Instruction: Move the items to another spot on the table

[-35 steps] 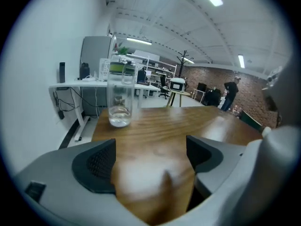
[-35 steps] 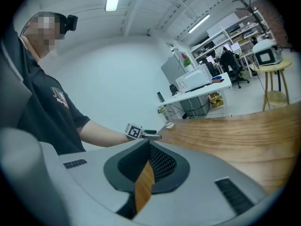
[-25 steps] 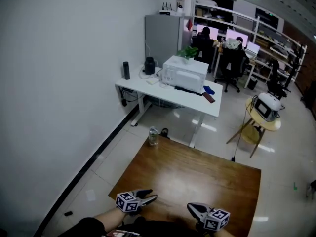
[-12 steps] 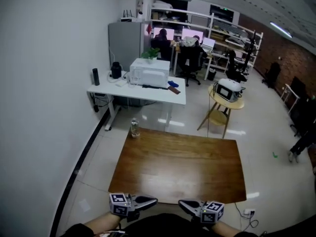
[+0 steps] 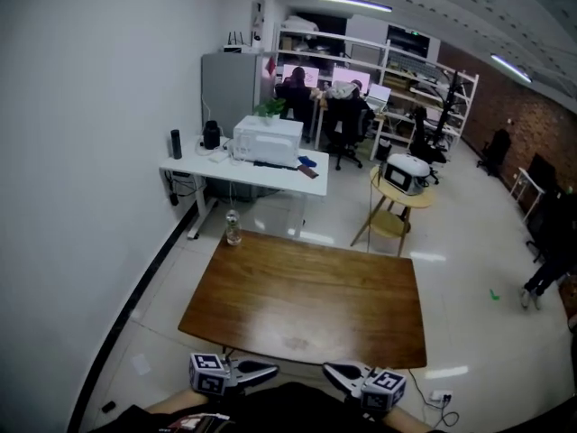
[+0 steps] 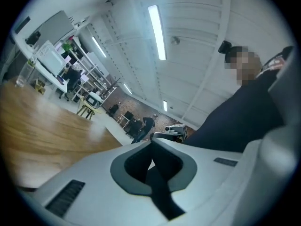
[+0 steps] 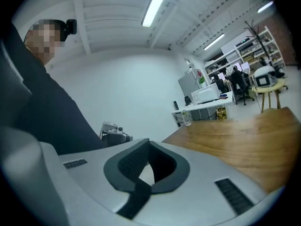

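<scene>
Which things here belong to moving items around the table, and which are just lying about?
Job: clear bottle on the far left corner of the brown wooden table; left gripper and right gripper, both shut, empty.
Lying about: white desk carrying a white boxy machine; black cylinder on that desk; small round yellow table.

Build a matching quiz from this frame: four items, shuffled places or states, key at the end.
Items
1. clear plastic bottle
2. white box-shaped appliance
3. white rounded device with a dark front
4. left gripper

Places or states
A. on the round yellow side table
B. jaws shut, nothing between them
C. far left corner of the brown wooden table
D. on the white desk

Pairs: 1-C, 2-D, 3-A, 4-B
</scene>
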`<action>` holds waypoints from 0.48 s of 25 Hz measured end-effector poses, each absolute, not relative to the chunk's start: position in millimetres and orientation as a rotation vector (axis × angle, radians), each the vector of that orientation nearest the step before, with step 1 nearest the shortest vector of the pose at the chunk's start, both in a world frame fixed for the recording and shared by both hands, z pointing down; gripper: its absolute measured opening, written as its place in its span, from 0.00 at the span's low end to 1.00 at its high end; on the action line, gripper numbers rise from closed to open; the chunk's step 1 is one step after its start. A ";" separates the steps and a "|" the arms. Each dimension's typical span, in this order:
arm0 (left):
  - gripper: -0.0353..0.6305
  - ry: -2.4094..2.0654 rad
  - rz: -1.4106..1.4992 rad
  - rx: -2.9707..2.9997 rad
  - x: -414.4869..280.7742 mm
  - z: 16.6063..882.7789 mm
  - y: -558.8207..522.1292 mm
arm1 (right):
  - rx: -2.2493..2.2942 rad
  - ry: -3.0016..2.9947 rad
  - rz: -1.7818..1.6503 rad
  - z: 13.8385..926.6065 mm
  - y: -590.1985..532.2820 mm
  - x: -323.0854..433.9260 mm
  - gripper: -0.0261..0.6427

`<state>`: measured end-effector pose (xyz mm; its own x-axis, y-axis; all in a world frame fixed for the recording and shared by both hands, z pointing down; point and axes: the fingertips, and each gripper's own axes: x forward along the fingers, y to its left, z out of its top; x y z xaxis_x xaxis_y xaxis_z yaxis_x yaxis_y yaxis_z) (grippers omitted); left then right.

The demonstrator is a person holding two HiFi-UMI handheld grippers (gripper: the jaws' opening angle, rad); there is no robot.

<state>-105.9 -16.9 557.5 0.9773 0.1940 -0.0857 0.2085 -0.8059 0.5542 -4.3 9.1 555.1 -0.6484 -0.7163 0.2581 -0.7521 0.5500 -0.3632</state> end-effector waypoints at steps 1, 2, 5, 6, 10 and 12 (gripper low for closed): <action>0.04 0.308 0.005 2.522 -92.5 557.6 -4.0 | 1.277 -2.685 0.668 552.6 18.9 3.2 0.02; 0.04 0.344 0.070 2.533 -80.4 561.0 8.5 | 1.286 -2.685 0.659 551.8 28.2 12.0 0.02; 0.04 0.433 0.254 2.556 -53.5 572.7 27.5 | 1.373 -2.740 0.694 553.8 43.7 39.6 0.02; 0.04 0.442 0.284 2.543 -46.8 574.1 29.4 | 1.397 -2.758 0.711 552.7 45.0 45.5 0.02; 0.04 0.430 0.303 2.513 -35.4 580.1 31.0 | 1.350 -2.744 0.703 554.2 45.2 51.6 0.02; 0.04 0.406 0.283 2.514 -37.4 579.4 26.7 | 1.307 -2.751 0.692 554.9 45.0 46.8 0.02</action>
